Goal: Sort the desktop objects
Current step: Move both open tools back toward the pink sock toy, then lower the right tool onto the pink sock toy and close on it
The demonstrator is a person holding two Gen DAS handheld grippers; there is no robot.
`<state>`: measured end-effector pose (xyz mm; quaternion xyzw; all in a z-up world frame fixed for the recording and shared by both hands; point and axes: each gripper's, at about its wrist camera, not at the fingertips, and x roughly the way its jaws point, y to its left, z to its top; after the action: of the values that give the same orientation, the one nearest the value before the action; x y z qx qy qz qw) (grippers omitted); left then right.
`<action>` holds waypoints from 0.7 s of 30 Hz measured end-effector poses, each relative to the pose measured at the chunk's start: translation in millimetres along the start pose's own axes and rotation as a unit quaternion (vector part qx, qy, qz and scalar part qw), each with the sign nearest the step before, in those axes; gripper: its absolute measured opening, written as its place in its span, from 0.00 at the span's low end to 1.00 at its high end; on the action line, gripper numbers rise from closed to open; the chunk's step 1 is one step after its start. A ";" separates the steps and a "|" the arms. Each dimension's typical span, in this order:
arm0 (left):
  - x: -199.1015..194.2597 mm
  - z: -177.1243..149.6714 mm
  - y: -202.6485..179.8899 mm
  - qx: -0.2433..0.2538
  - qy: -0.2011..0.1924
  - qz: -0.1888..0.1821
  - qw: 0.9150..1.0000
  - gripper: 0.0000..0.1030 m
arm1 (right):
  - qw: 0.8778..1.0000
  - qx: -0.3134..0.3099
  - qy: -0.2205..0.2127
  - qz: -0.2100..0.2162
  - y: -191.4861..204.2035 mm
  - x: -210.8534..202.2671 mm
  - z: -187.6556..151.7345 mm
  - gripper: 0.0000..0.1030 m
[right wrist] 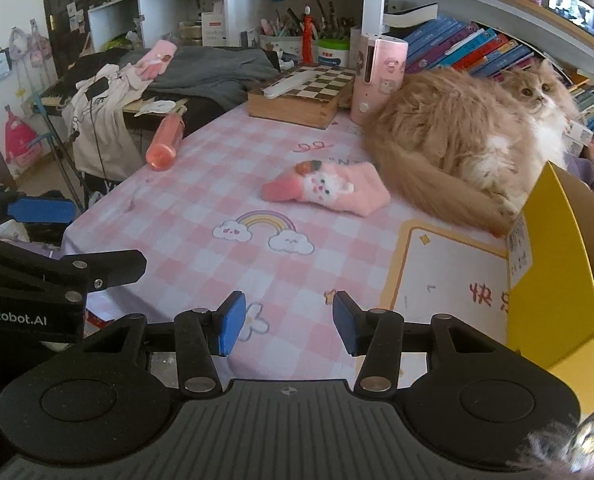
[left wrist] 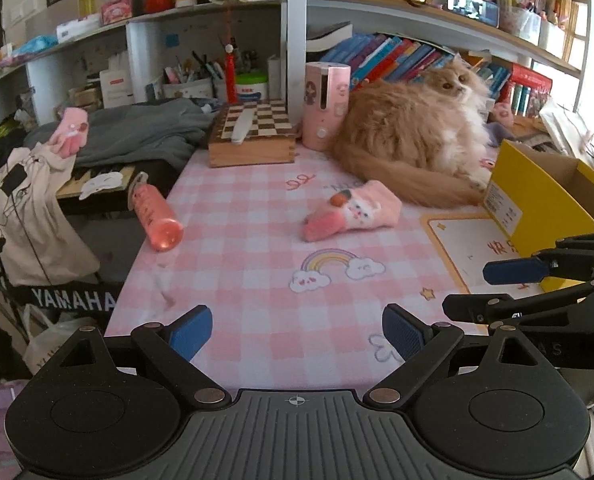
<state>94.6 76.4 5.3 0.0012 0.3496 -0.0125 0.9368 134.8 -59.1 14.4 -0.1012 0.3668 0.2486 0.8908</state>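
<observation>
A pink glove with a rabbit face [left wrist: 351, 210] [right wrist: 329, 190] lies in the middle of the pink checked desk mat [left wrist: 257, 264] [right wrist: 201, 264]. A pink bottle [left wrist: 155, 216] [right wrist: 165, 144] lies on its side at the mat's left edge. My left gripper [left wrist: 296, 334] hovers over the mat's near edge, open wide and empty, well short of the glove. My right gripper [right wrist: 289, 322] hangs beside it over the near edge, jaws partly apart with nothing between them. Each gripper shows at the edge of the other's view.
A fluffy orange cat [left wrist: 413, 136] [right wrist: 457, 136] lies right behind the glove, its tail curling near it. An open yellow box [left wrist: 545, 200] [right wrist: 553, 272] stands at the right. At the back are a wooden chess box [left wrist: 253, 136] and a pink cylinder [left wrist: 325, 106]. Another pink glove [left wrist: 71, 132] rests on grey clothes at the left.
</observation>
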 end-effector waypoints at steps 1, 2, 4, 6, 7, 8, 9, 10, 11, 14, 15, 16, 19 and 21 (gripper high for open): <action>3.1 2.2 0.2 0.002 0.000 0.004 1.000 0.91 | 1.000 -0.001 0.000 0.001 -1.8 3.1 2.5 0.45; 6.3 5.0 0.5 0.003 0.000 0.008 1.000 0.91 | 1.000 -0.002 0.001 0.002 -4.4 6.5 5.2 0.45; 13.8 11.7 3.1 -0.003 0.001 0.014 1.000 0.91 | 1.000 -0.002 0.004 0.004 -8.9 13.2 10.1 0.45; 22.2 18.6 5.6 -0.013 0.001 0.018 1.000 0.91 | 1.000 -0.003 0.007 0.006 -14.6 20.7 15.2 0.45; 26.1 21.4 6.8 -0.015 0.002 0.020 1.000 0.91 | 1.000 -0.003 0.009 0.007 -17.1 24.2 17.6 0.45; 30.3 24.3 7.4 -0.017 0.003 0.023 1.000 0.91 | 1.000 -0.003 0.010 0.008 -20.2 28.5 20.4 0.46; 35.1 27.6 8.0 -0.018 0.005 0.026 0.999 0.91 | 1.000 -0.004 0.011 0.008 -22.5 32.4 22.8 0.48; 39.6 30.9 8.7 -0.020 0.006 0.029 0.999 0.91 | 1.000 -0.005 0.012 0.008 -25.3 36.3 25.6 0.49; 44.1 34.3 9.7 -0.022 0.006 0.031 0.999 0.91 | 1.000 -0.007 0.013 0.007 -28.2 41.0 29.2 0.51; 56.4 46.5 11.0 -0.027 0.003 0.038 0.999 0.91 | 1.000 -0.018 0.012 0.009 -34.8 54.7 40.6 0.56; 60.5 50.8 11.5 -0.030 0.001 0.042 0.999 0.91 | 1.000 -0.024 0.011 0.010 -36.4 59.6 44.4 0.58; 64.3 55.0 12.3 -0.033 -0.001 0.045 0.998 0.91 | 0.999 -0.031 0.011 0.011 -37.7 65.1 48.7 0.59; 76.4 66.3 14.9 -0.044 -0.001 0.056 0.997 0.91 | 0.999 -0.046 0.012 0.018 -41.4 80.9 60.9 0.62; 85.8 72.3 16.8 -0.048 0.003 0.063 0.997 0.91 | 0.998 -0.056 0.011 0.026 -43.4 90.9 68.6 0.64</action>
<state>207.2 90.5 3.6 -0.0215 0.3516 0.0635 0.9338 253.8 -37.9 -0.9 -0.1445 0.3648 0.2903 0.8728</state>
